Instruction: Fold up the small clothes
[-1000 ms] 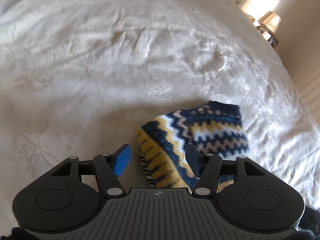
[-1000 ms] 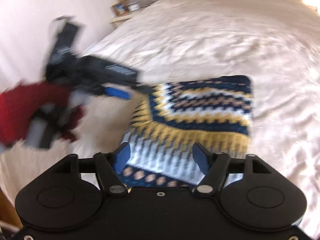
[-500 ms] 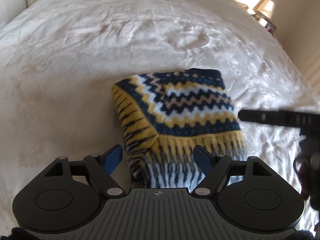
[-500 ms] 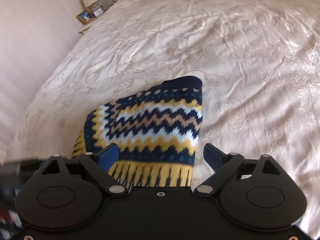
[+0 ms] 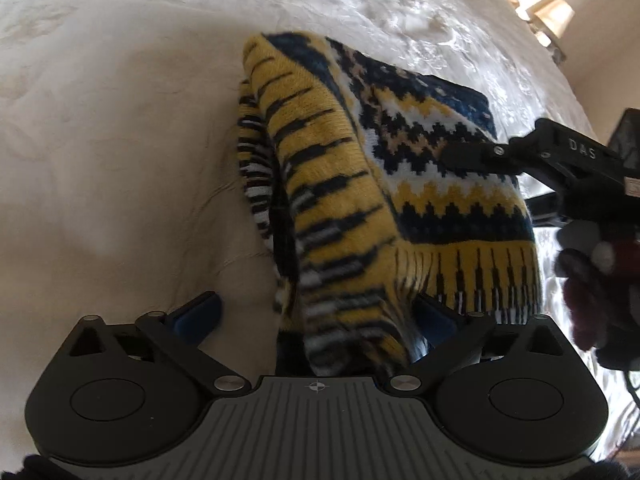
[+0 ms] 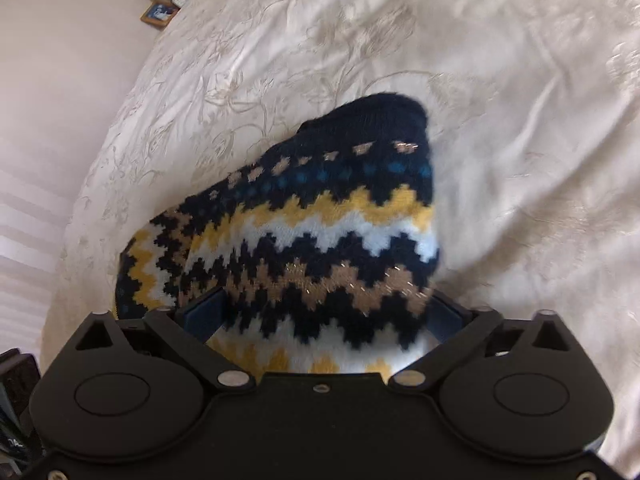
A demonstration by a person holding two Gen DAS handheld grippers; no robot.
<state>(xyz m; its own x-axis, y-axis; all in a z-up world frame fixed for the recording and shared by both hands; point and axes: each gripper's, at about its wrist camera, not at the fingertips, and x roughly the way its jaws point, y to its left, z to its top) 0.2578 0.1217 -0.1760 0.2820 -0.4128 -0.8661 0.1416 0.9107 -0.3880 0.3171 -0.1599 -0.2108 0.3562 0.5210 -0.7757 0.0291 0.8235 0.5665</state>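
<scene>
Your left gripper (image 5: 316, 316) and right gripper (image 6: 326, 312) have just been opening, now spread wide around the navy-yellow zigzag knit sweater (image 5: 400, 184) mid-frame on the cream embroidered bedspread (image 5: 120, 120); pinch only the hem edges evenly.

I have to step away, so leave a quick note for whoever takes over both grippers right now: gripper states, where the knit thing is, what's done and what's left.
Left gripper: open, jaws have just been opening, the near-left corner of the knit garment between them, not pinched.
Right gripper: open, jaws also just been opening, straddling the garment's near edge, no grip.
Garment: zigzag navy, yellow and white knit, lying on the cream bedspread, already doubled over; layered edges show at its left side.
Done: apparently at least one fold.
Left: probably close both grippers on the near edge and make the next fold, then smooth it flat.
</scene>
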